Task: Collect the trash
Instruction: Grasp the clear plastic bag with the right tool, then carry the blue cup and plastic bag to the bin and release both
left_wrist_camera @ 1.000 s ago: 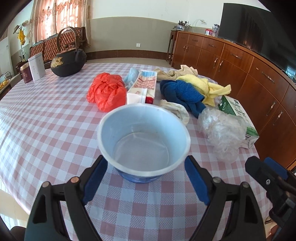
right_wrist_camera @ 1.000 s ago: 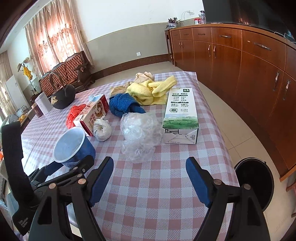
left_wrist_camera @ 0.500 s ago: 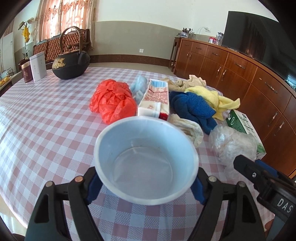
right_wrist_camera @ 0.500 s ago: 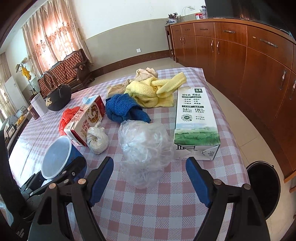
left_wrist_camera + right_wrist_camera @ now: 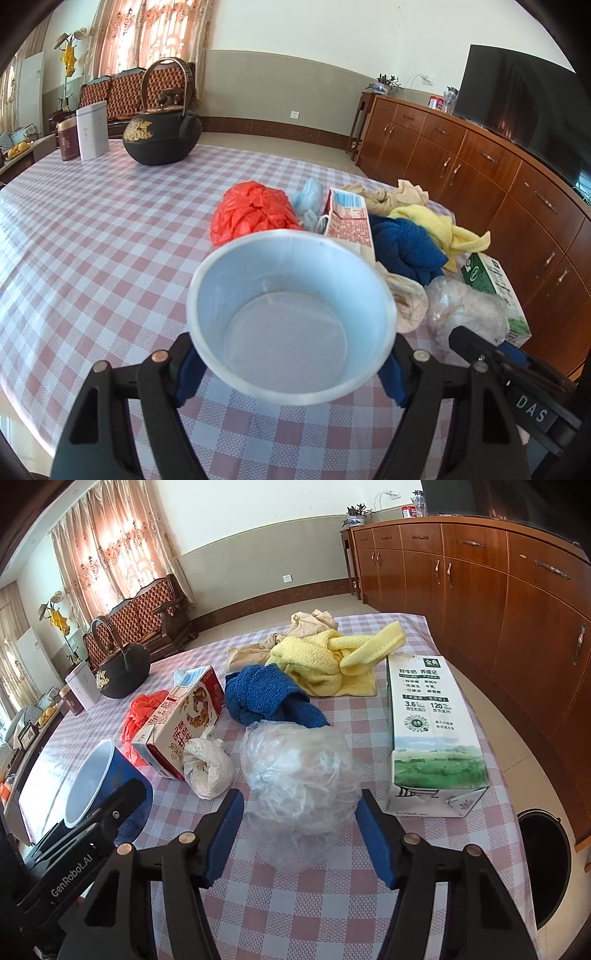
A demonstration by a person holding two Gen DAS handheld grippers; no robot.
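On the checked desk (image 5: 332,904), the milk carton (image 5: 432,734) lies right of centre. The right tool (image 5: 299,834), jaws just closing, brackets the clear plastic wad (image 5: 299,771) without visibly squeezing it yet. The left tool (image 5: 291,365) is clamped on the empty blue cup (image 5: 291,317) (lower centre). Next, likely: finish pinching, carry both to the black bin (image 5: 543,864), lower right.
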